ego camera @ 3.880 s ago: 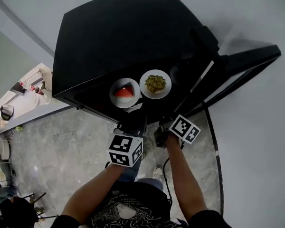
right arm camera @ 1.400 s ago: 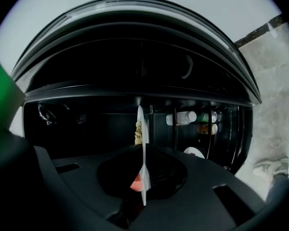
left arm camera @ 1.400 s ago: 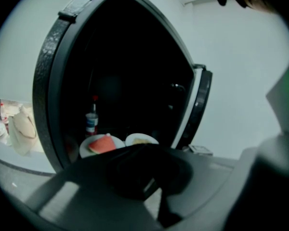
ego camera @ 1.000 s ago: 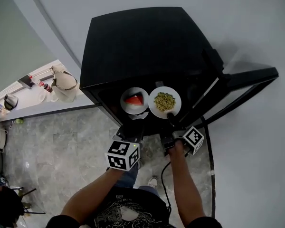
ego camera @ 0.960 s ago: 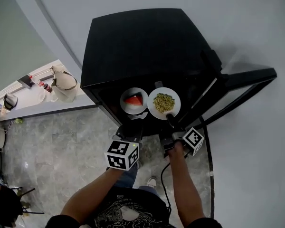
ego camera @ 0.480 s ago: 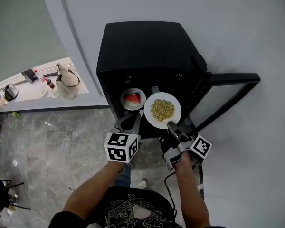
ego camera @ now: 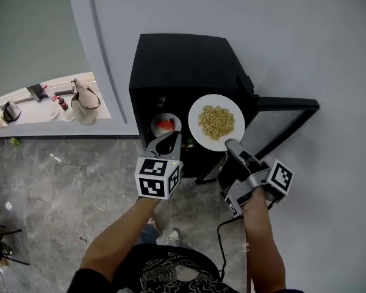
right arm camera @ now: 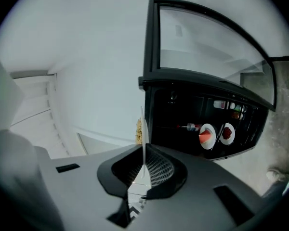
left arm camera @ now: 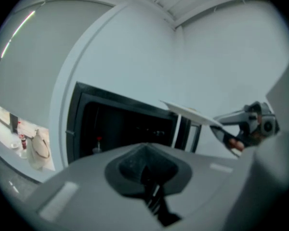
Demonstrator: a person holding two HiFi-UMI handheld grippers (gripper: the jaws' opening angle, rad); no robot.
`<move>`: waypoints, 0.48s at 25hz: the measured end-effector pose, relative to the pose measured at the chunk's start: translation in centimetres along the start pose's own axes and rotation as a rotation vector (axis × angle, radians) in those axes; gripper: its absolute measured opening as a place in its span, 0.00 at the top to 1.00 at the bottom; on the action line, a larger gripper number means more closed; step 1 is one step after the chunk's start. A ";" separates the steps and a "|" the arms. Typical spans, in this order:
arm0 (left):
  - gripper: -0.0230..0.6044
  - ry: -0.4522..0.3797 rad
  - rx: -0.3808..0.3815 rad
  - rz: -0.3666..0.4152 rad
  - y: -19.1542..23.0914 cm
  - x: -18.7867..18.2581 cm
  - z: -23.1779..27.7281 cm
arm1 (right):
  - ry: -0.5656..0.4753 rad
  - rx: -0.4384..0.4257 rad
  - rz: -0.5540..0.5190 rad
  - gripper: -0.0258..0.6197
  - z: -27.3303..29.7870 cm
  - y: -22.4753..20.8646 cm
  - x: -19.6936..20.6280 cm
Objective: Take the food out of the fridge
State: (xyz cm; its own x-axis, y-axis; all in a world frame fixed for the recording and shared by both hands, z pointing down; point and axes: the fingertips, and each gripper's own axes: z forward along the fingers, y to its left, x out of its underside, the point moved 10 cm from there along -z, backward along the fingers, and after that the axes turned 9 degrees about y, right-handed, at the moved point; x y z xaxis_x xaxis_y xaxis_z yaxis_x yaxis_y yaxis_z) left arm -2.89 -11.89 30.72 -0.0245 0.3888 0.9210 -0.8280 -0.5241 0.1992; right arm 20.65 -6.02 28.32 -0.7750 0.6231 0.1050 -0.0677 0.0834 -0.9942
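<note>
Head view: my right gripper (ego camera: pixel 230 144) clamps rim of round white plate of yellowish food (ego camera: pixel 197 116), maybe noodles, level so nothing slides, out of black fridge (ego camera: pixel 183 60), above its open front. Left gripper (ego camera: pixel 169 140) closed, empty, facing small white plate with red slice (ego camera: pixel 158 119) inside fridge.

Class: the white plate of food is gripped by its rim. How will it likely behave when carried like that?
Probably stiff: the plate sits flat though the right gripper pinches only its rim. Off-centre weight may twist it in that grip. The loose food could slide if it tips.
</note>
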 end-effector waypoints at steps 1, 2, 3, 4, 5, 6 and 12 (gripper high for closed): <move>0.96 0.000 0.005 0.001 0.2 -0.9 0.2 | 0.004 -0.004 -0.009 0.95 0.7 1.3 -0.7; 0.96 -0.002 0.011 0.004 0.2 -1.1 0.3 | 0.006 -0.009 -0.020 0.95 1.1 2.1 -1.2; 0.96 -0.006 0.017 0.009 0.2 -0.9 0.1 | 0.004 -0.012 -0.030 0.95 1.2 2.4 -1.3; 0.96 -0.013 0.025 0.017 0.1 -0.4 -0.2 | -0.003 -0.015 -0.038 0.95 1.2 2.5 -1.3; 0.96 -0.020 0.034 0.027 -0.1 0.1 -0.6 | -0.014 -0.018 -0.044 0.95 1.1 2.4 -1.3; 0.96 -0.027 0.043 0.037 -0.3 0.6 -1.0 | -0.029 -0.021 -0.047 0.95 1.0 2.3 -1.2; 0.96 -0.071 0.109 0.073 -1.0 2.3 -3.4 | -0.125 0.010 -0.049 0.95 1.5 1.5 -1.0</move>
State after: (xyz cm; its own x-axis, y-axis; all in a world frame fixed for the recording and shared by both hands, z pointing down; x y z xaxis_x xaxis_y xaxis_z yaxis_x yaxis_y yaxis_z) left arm -4.00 -7.87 31.51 -0.0391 0.2943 0.9549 -0.7598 -0.6294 0.1629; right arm 20.35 -7.71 26.64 -0.8429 0.5165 0.1507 -0.1132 0.1035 -0.9882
